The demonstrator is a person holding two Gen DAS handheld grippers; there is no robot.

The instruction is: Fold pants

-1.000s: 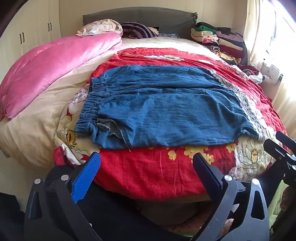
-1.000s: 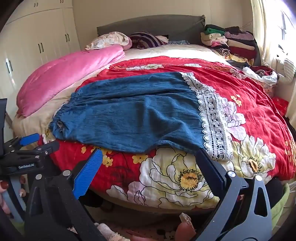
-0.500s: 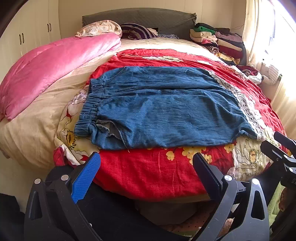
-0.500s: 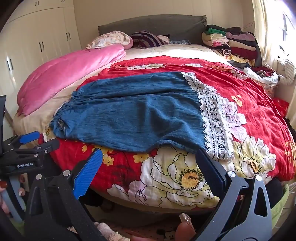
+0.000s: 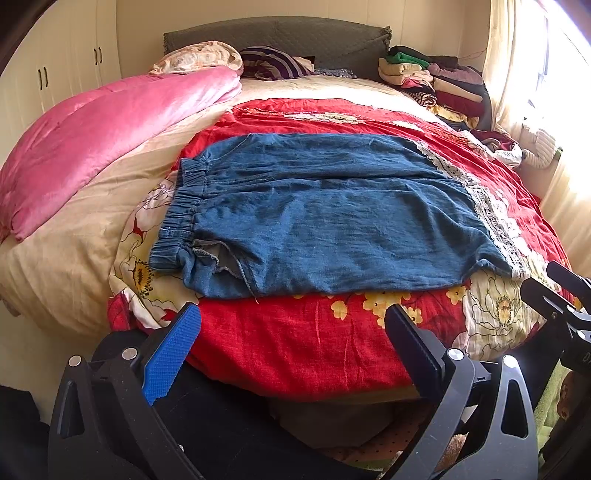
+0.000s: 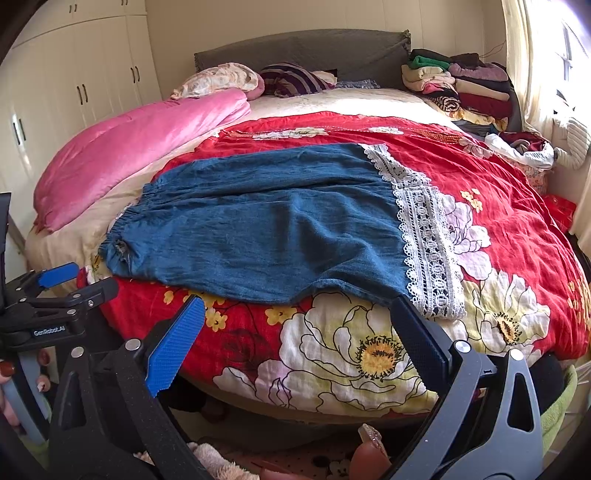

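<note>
Blue denim pants (image 5: 332, 214) with an elastic waistband on the left and white lace hems (image 6: 424, 236) on the right lie flat, legs folded together, on a red floral quilt (image 5: 314, 350). They also show in the right wrist view (image 6: 266, 225). My left gripper (image 5: 291, 328) is open and empty, held below the bed's near edge in front of the waist end. My right gripper (image 6: 295, 321) is open and empty, below the near edge in front of the hem end.
A pink duvet (image 5: 99, 133) lies on the left side of the bed. Pillows (image 5: 199, 59) and a grey headboard (image 5: 280, 33) are at the back. A stack of folded clothes (image 5: 436, 81) sits at the back right. White wardrobes (image 6: 74, 88) stand left.
Both grippers have drifted very slightly; the pants have not moved and both grippers stay open.
</note>
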